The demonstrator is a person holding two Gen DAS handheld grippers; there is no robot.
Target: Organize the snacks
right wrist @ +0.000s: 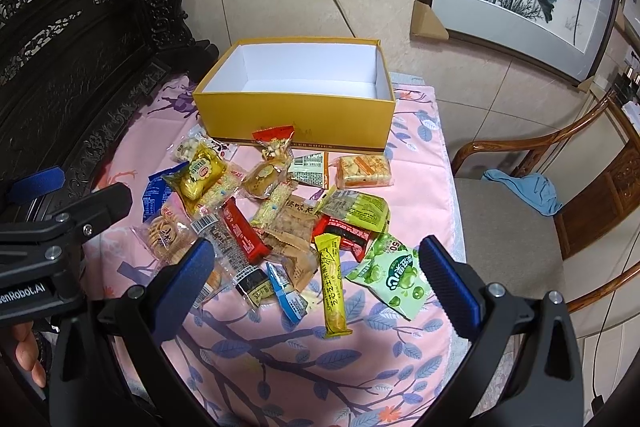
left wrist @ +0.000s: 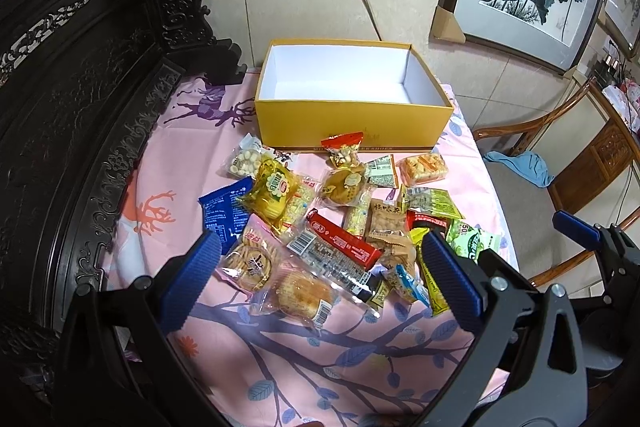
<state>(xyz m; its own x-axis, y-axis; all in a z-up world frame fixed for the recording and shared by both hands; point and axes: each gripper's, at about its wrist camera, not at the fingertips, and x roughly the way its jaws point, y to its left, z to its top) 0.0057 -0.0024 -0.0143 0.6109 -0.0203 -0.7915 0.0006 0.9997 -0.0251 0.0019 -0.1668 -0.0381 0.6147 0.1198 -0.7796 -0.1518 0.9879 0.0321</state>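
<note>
A yellow box (left wrist: 352,123) with a white inside stands open and empty at the far end of the counter (right wrist: 420,163), which is covered by a pink cloth with leaves and deer. Just in front of the box lies a loose heap of snacks (left wrist: 332,223): a red-topped bag (right wrist: 274,143) touches the box's front wall, an orange cracker pack (right wrist: 363,171) lies near the box's right front corner, a blue packet (left wrist: 224,213) sits at the heap's left edge, and a red bar (left wrist: 344,239) lies in the middle. Farther from the box, a long yellow bar (right wrist: 333,291) and a green candy bag (right wrist: 394,277) lie nearest the camera. The left gripper (left wrist: 320,283) hovers over the near side of the heap, fingers spread wide and holding nothing. The right gripper (right wrist: 316,279) hangs beside it, fingers likewise released and empty
</note>
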